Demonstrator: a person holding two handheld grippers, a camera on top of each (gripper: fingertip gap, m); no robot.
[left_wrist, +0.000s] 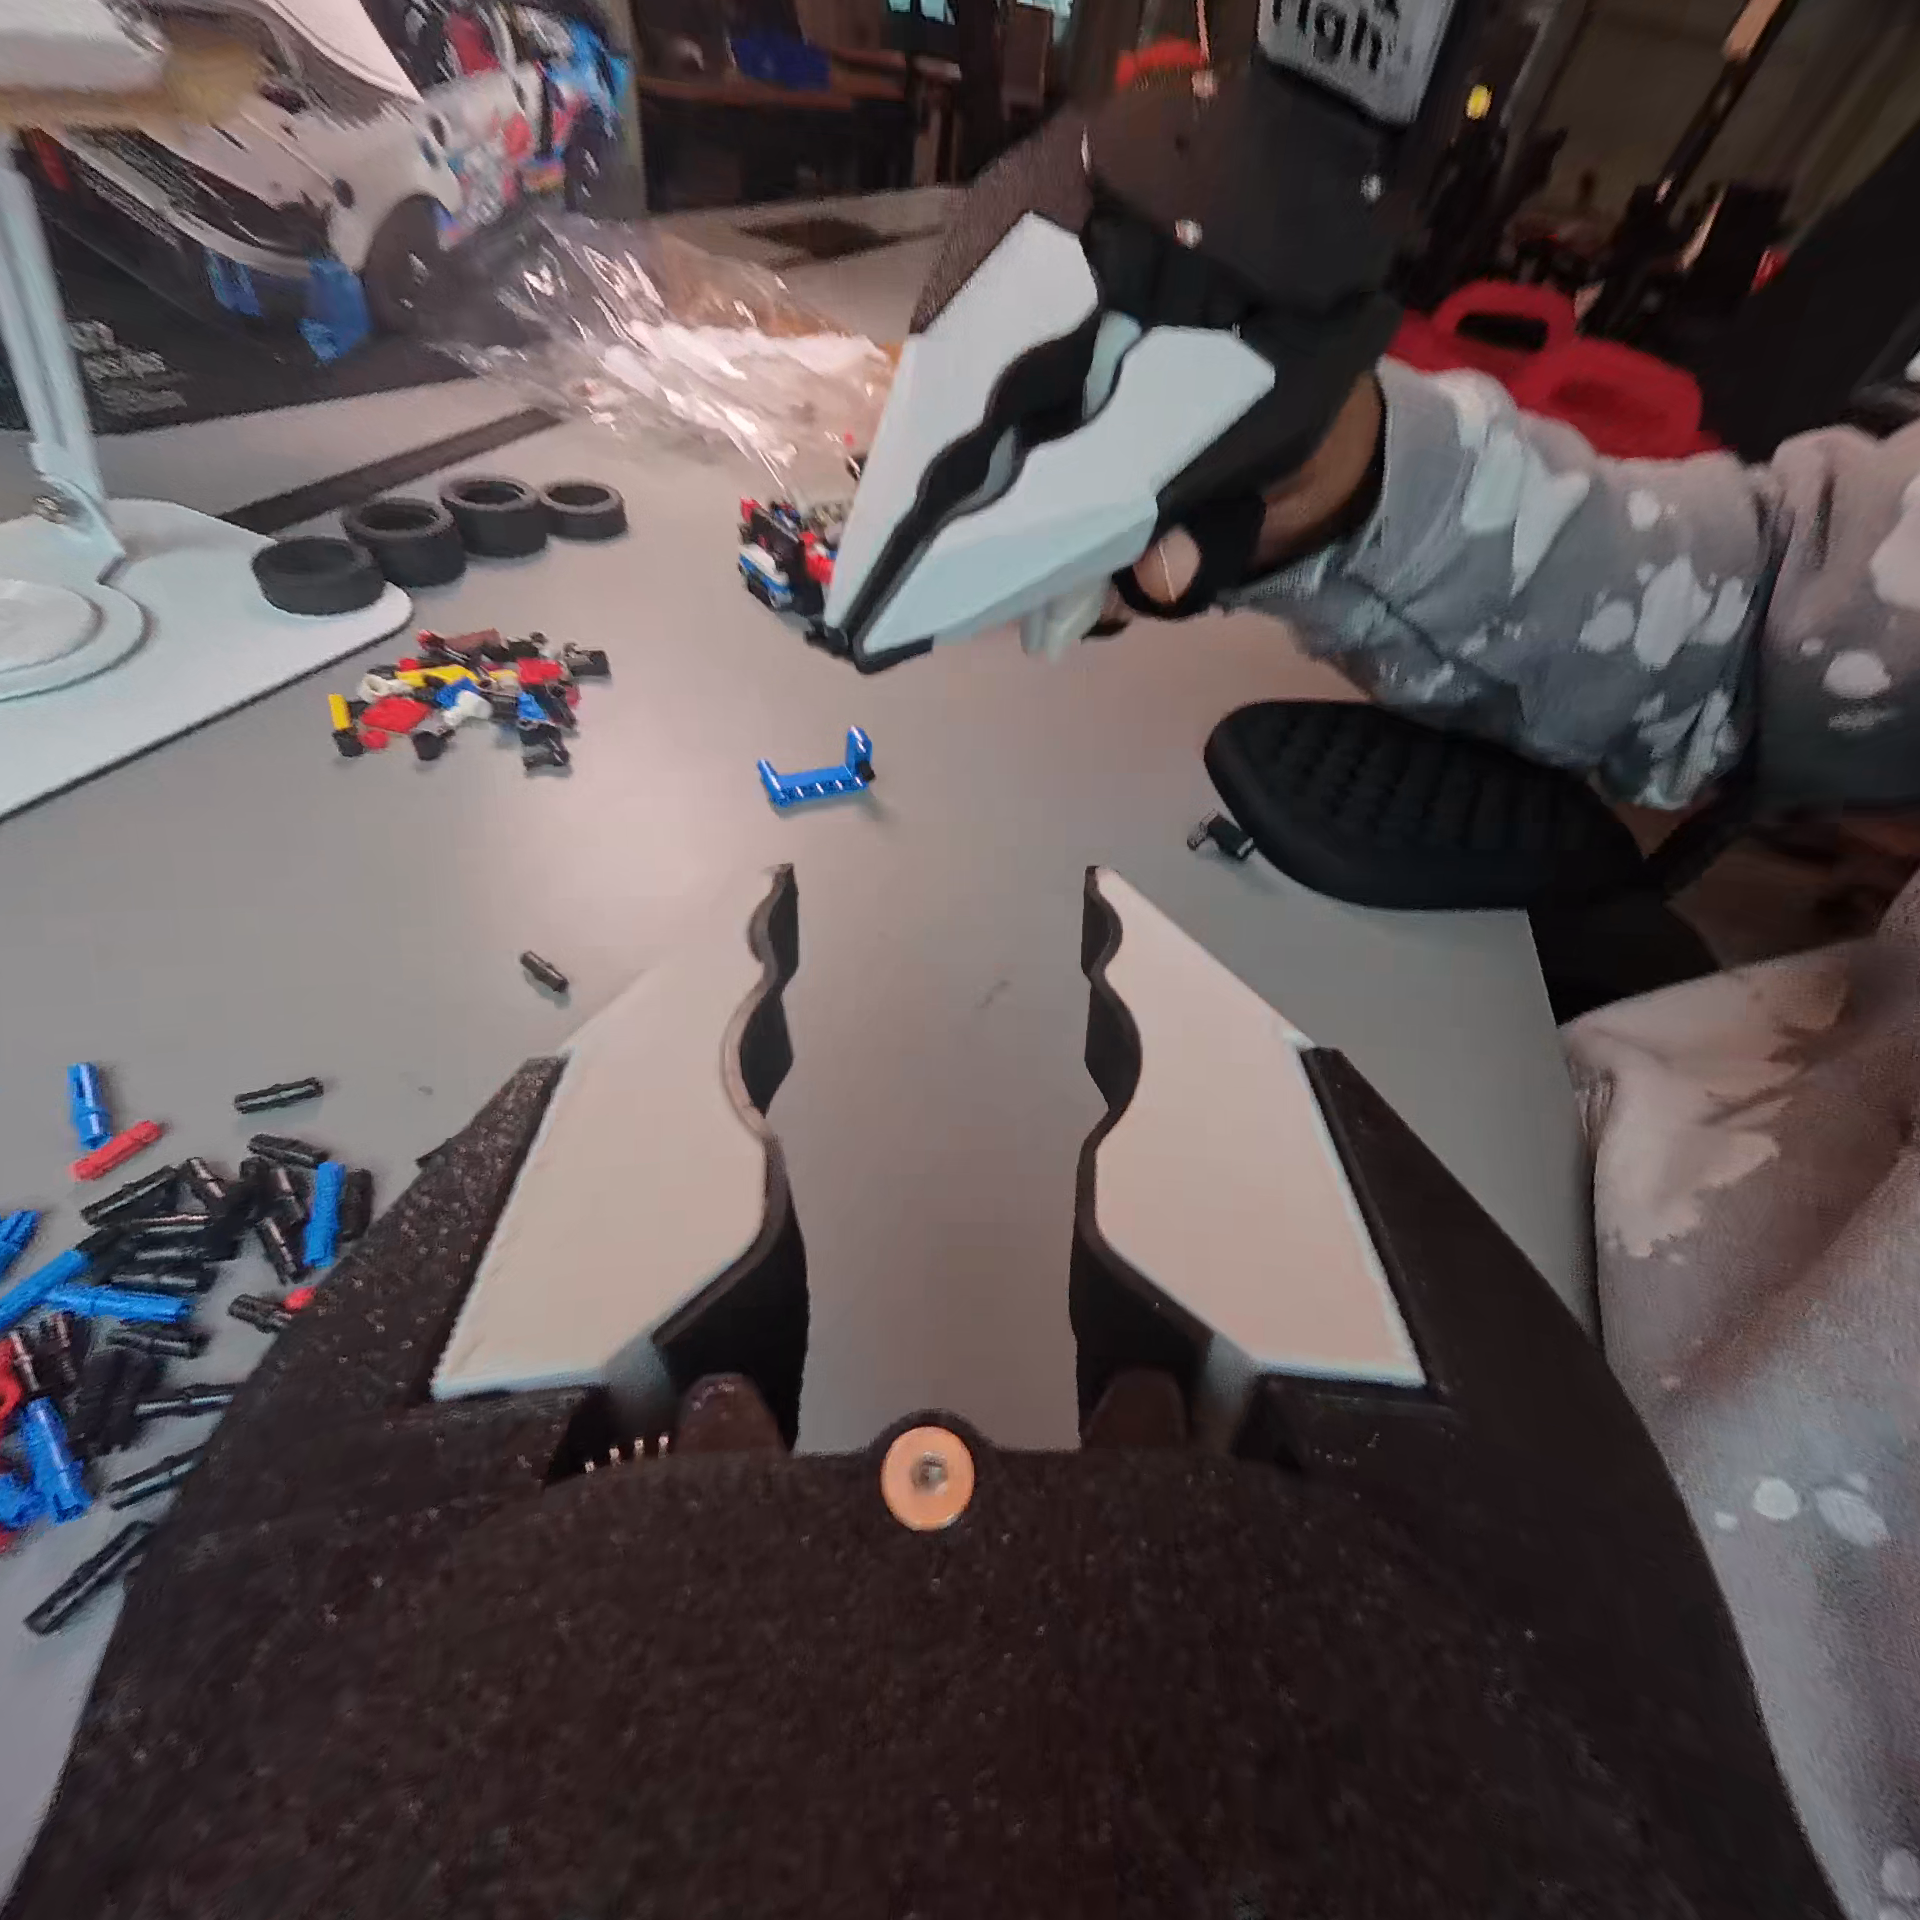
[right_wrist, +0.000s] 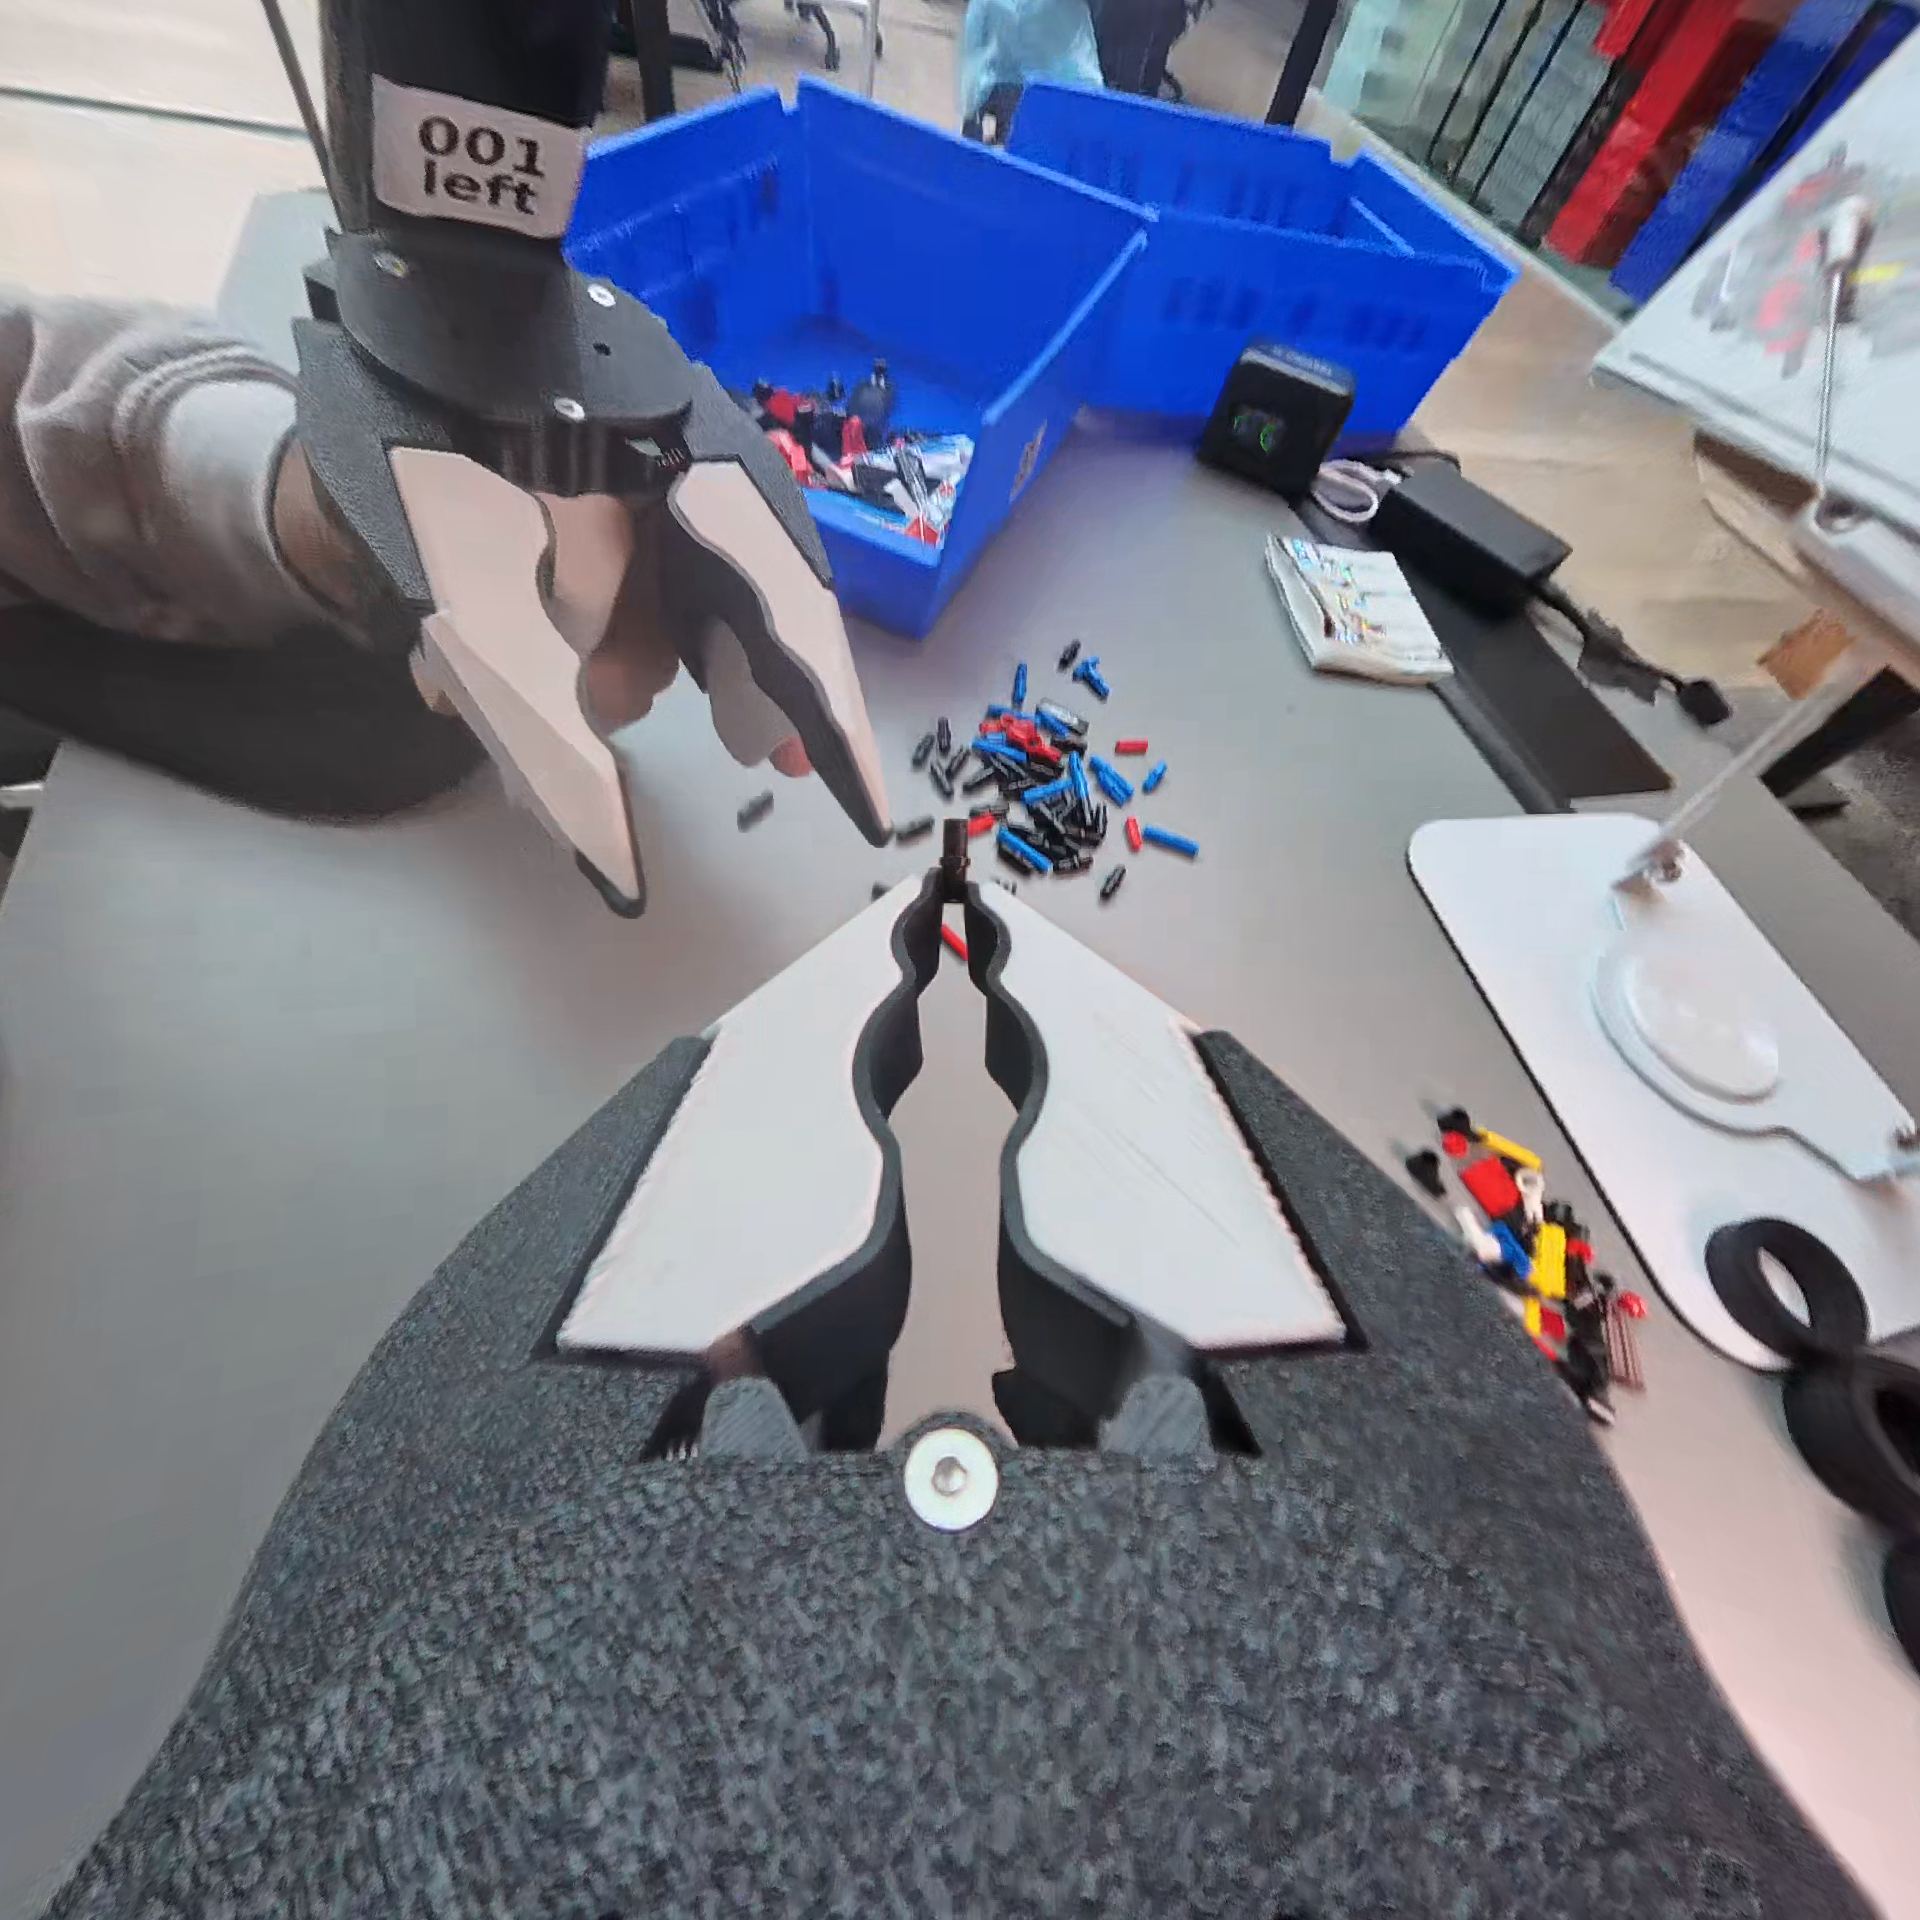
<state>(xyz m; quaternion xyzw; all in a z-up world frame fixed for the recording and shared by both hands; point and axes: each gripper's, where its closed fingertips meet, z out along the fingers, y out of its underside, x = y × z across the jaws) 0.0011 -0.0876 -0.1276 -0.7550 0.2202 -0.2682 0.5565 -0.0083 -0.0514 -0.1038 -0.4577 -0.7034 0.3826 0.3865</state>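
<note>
My right gripper (right_wrist: 952, 896) is shut on a small black connector pin (right_wrist: 953, 854) that sticks out past its tips, held above the grey table. It also shows in the left wrist view (left_wrist: 844, 646), tips together and pointing down. My left gripper (left_wrist: 940, 883) is open and empty above bare table; a blue U-shaped brick piece (left_wrist: 816, 774) lies just beyond its tips. In the right wrist view the left gripper (right_wrist: 758, 862) hangs open at the left, close to a pile of black, blue and red pins (right_wrist: 1039, 790).
Two blue bins (right_wrist: 1049, 343) stand at the back, one holding parts. A pile of mixed coloured pieces (left_wrist: 468, 696), several black tyres (left_wrist: 436, 535), a white lamp base (right_wrist: 1621, 997), a clear plastic bag (left_wrist: 665, 332), a partly built model (left_wrist: 790, 556) and a black seat (left_wrist: 1403, 800) surround the table. Across from one pair of fingers to the other is roughly 5 centimeters.
</note>
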